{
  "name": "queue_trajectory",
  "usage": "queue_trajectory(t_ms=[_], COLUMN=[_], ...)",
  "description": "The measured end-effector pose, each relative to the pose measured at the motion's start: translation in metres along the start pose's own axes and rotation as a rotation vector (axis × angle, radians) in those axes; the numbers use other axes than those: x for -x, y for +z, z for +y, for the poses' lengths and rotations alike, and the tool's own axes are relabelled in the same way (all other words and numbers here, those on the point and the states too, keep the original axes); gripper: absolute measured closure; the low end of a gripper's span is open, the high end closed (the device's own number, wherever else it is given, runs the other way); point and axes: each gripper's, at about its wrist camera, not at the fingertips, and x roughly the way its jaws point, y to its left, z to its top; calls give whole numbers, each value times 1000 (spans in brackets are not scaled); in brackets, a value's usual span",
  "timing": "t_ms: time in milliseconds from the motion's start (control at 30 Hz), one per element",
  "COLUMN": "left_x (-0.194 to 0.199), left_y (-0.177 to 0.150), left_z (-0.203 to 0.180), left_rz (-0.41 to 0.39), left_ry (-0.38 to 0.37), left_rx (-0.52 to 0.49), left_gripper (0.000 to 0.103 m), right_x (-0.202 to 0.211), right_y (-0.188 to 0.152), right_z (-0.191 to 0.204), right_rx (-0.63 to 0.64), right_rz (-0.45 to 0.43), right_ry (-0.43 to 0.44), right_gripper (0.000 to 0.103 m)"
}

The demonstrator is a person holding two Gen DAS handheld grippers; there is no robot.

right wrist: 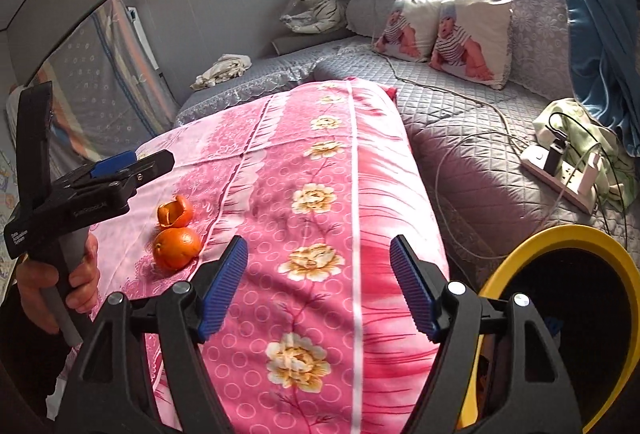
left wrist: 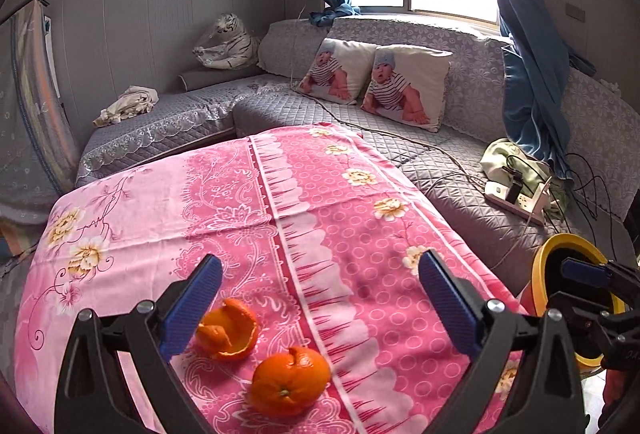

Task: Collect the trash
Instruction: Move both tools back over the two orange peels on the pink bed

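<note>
Two orange peel pieces lie on a pink floral tablecloth (left wrist: 280, 194): an open cup-shaped peel (left wrist: 228, 334) and a rounder, closed-up peel (left wrist: 290, 382). My left gripper (left wrist: 320, 286) is open above them, with the open peel beside its left finger. In the right wrist view the same peels show at the left, the open one (right wrist: 174, 212) behind the round one (right wrist: 176, 248). My right gripper (right wrist: 320, 274) is open and empty over the tablecloth (right wrist: 320, 174), to the right of the peels. A yellow-rimmed bin (right wrist: 552, 314) stands off the table's right edge; it also shows in the left wrist view (left wrist: 572, 282).
A grey quilted corner sofa (left wrist: 360, 122) wraps behind the table, with two baby-print cushions (left wrist: 376, 78), a plush tiger (left wrist: 228, 42) and a crumpled cloth (left wrist: 128, 106). A power strip with cables (left wrist: 516, 198) lies on the sofa at right. Blue curtains hang by the window.
</note>
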Motion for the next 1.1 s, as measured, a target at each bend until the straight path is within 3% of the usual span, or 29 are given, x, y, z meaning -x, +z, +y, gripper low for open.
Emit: queue_trajectory(t_ms=[267,500,1100], left_x=[-5,-18,-55], left_y=[-24,-44,-57], left_z=[62,84,97], left_rz=[69,122,226], left_ry=[30,29,-24], left_rx=[32,37,99], left_gripper=[8,8,8], right_x=[-51,-83,-109], right_y=[-9,-18,-20], right_z=[76,120,141], right_rx=[133,232,290], right_rz=[106,173,226], right_ry=[120,165,184], right_gripper=[33,33,33])
